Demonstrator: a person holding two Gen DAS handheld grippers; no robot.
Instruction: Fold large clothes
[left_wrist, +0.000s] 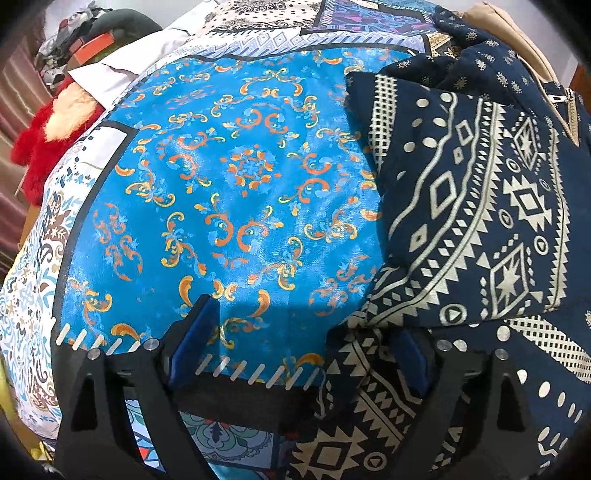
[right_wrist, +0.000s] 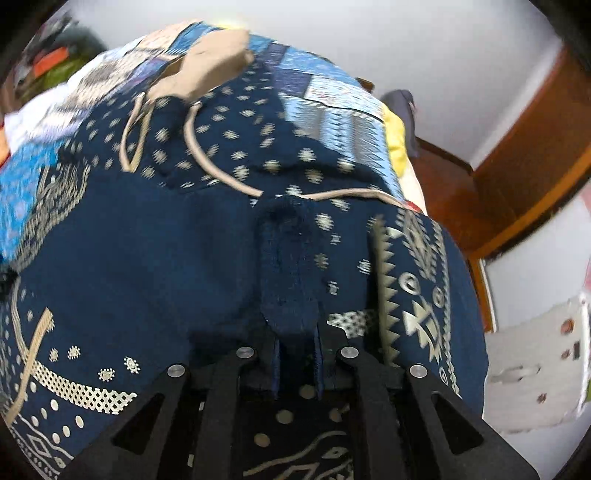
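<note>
Your right gripper is clamped on a navy cuff of the hooded garment; your left gripper stands apart, empty. The garment lies half-folded on the bed. Judged next: carry the cuff across.

One navy patterned hoodie at 3 o'clock, one blue patchwork bedspread beneath it, one red plush toy at 9 o'clock, two beige drawstrings on the hoodie, two grippers, each with two fingers.
</note>
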